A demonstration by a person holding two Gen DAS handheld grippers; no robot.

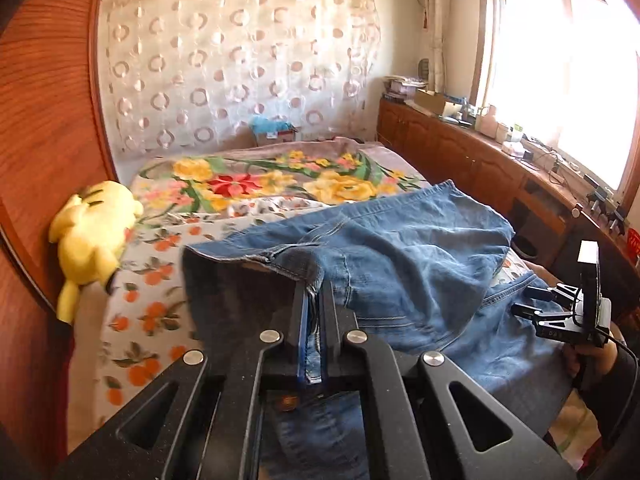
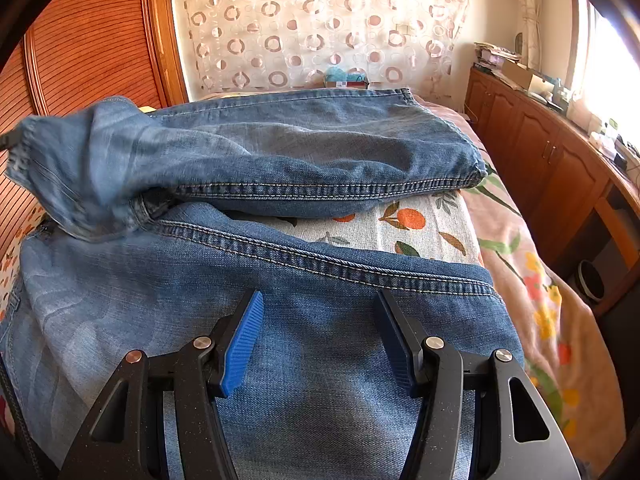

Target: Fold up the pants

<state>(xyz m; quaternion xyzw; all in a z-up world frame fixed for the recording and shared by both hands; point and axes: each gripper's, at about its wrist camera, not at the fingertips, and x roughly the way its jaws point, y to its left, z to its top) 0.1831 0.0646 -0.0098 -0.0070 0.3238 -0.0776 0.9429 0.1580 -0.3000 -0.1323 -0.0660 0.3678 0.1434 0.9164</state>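
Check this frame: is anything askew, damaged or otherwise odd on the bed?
Nothing damaged. The jeans lie unfolded, legs splayed apart, the waist end bunched and lifted where the left gripper pinches it. A yellow plush toy slumps against the wooden headboard.

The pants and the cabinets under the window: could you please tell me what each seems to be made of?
Pants: blue denim, faded, matte; twill weave and pale double-stitched seams show.
Cabinets: apparently reddish-brown wood or veneer, semi-gloss, with raised panel doors.

A patterned sheer curtain with ring motifs covers the far wall at 12 o'clock. Low wooden cabinets run along 2 o'clock beneath a bright window. A reddish wooden headboard curves at 9 o'clock.
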